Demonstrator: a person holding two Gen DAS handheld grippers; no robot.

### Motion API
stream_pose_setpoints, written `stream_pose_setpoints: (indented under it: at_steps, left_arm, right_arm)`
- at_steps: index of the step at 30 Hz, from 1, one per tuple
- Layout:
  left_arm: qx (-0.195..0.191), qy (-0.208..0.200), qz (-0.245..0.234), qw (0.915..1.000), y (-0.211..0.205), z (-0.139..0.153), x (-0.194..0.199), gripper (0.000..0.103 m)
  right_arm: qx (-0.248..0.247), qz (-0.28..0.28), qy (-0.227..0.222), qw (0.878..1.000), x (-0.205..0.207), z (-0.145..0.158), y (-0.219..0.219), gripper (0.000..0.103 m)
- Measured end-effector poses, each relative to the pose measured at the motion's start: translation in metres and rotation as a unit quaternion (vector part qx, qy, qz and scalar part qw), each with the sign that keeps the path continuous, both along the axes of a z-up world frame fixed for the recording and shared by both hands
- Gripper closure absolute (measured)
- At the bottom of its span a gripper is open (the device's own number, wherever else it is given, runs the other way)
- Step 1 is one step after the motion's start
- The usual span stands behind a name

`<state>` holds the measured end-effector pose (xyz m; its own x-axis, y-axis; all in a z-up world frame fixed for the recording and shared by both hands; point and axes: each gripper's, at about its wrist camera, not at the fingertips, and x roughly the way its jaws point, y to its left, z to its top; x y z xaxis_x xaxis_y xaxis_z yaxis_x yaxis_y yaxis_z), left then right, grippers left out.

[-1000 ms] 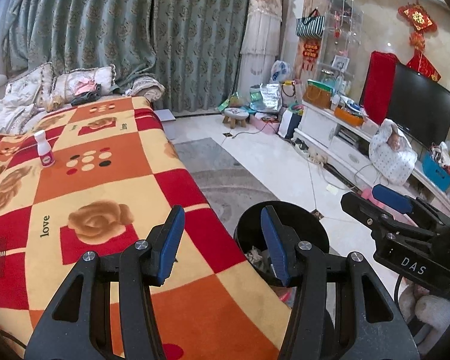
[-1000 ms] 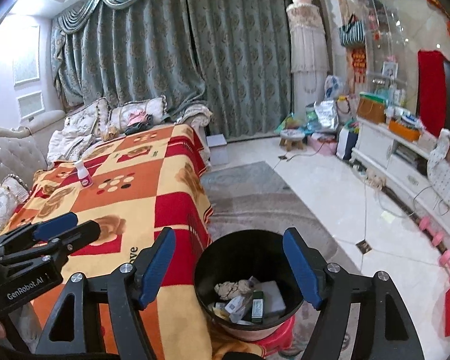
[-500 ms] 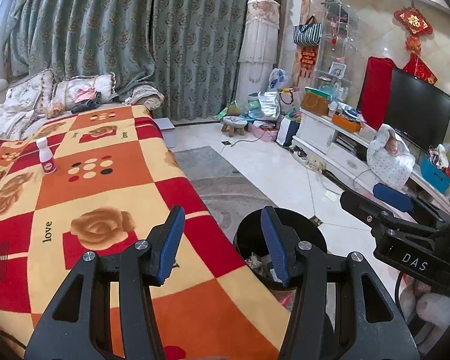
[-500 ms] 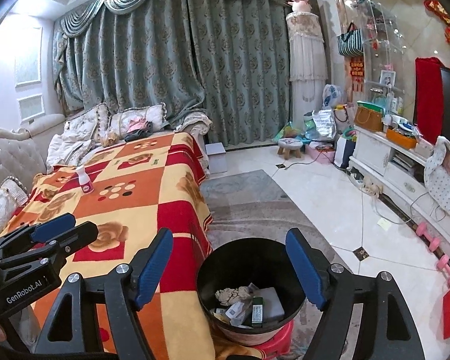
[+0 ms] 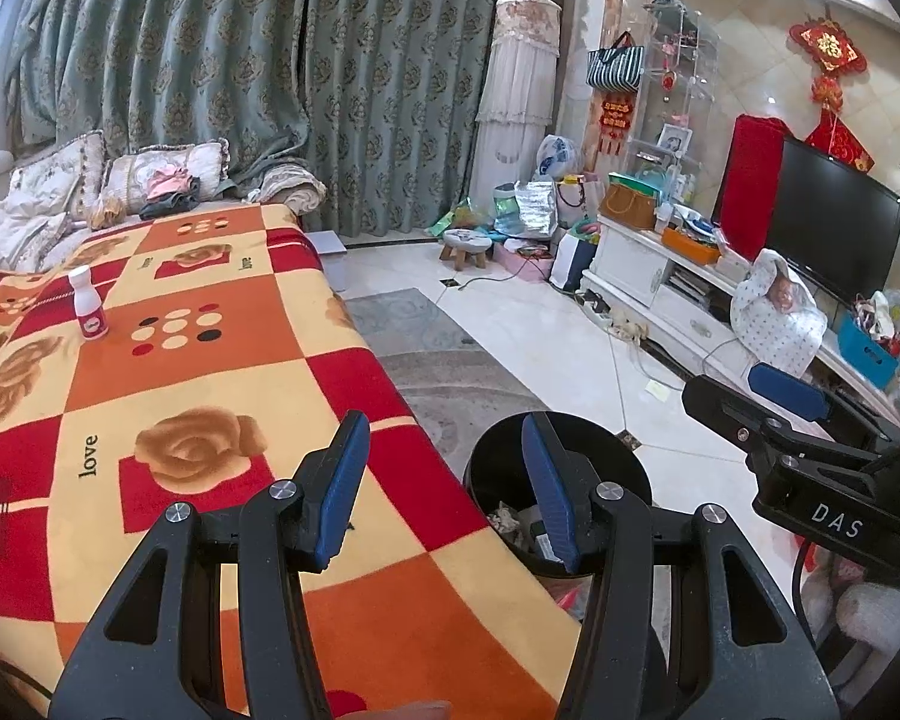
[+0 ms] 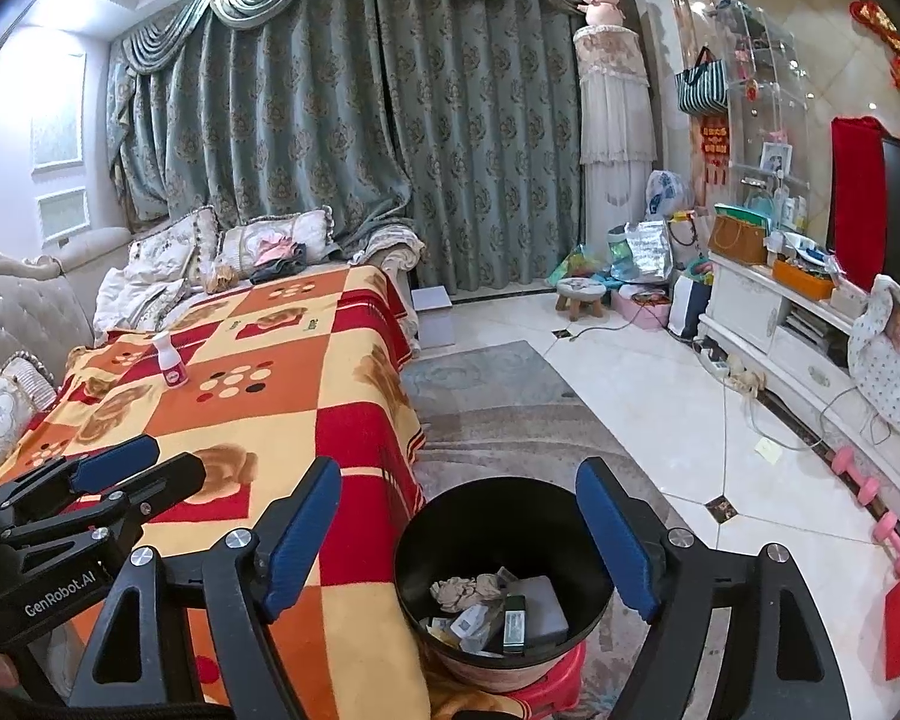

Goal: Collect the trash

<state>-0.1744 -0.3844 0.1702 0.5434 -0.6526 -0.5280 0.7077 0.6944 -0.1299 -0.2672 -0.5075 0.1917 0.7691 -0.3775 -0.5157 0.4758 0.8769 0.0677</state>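
**Both grippers empty above the bin, one bottle on the blanket**

Left wrist view: the left gripper (image 5: 444, 480) has its blue pads parted with nothing between them; it hangs over the near edge of the checked blanket (image 5: 210, 372), its right finger in front of the black trash bin (image 5: 606, 450); the bin stands on the floor just beside the blanket's edge, with crumpled scraps showing inside; a small white bottle (image 5: 89, 310) with a red label stands upright on the blanket, well apart from the gripper, toward the cushions (image 5: 150, 177); the right gripper (image 5: 768, 402) enters from the right, seen side-on, so I cannot tell from here how wide it stands; a television (image 5: 834, 228) sits on a white cabinet along the right wall.

Right wrist view: the right gripper (image 6: 459, 531) is spread wide and holds nothing; the trash bin (image 6: 504, 510) lies between its fingers in the picture, resting on a red stool (image 6: 561, 669); paper wads, small boxes and wrappers lie in the bin; the white bottle (image 6: 171, 360) stands on the blanket (image 6: 282, 396) far back; the left gripper (image 6: 126, 474) shows at the lower left, over the blanket; pink dumbbells (image 6: 870, 492) lie on the floor by the cabinet.
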Motion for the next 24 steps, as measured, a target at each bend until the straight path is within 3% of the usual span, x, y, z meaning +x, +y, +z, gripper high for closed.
stream_pose_setpoints:
  at_steps: [24]
  left_arm:
    - [0.002, 0.005, 0.0, 1.0, 0.005, -0.011, 0.004, 0.052]
  right_arm:
    - [0.004, 0.003, 0.012, 1.0, 0.0, -0.003, -0.007, 0.023]
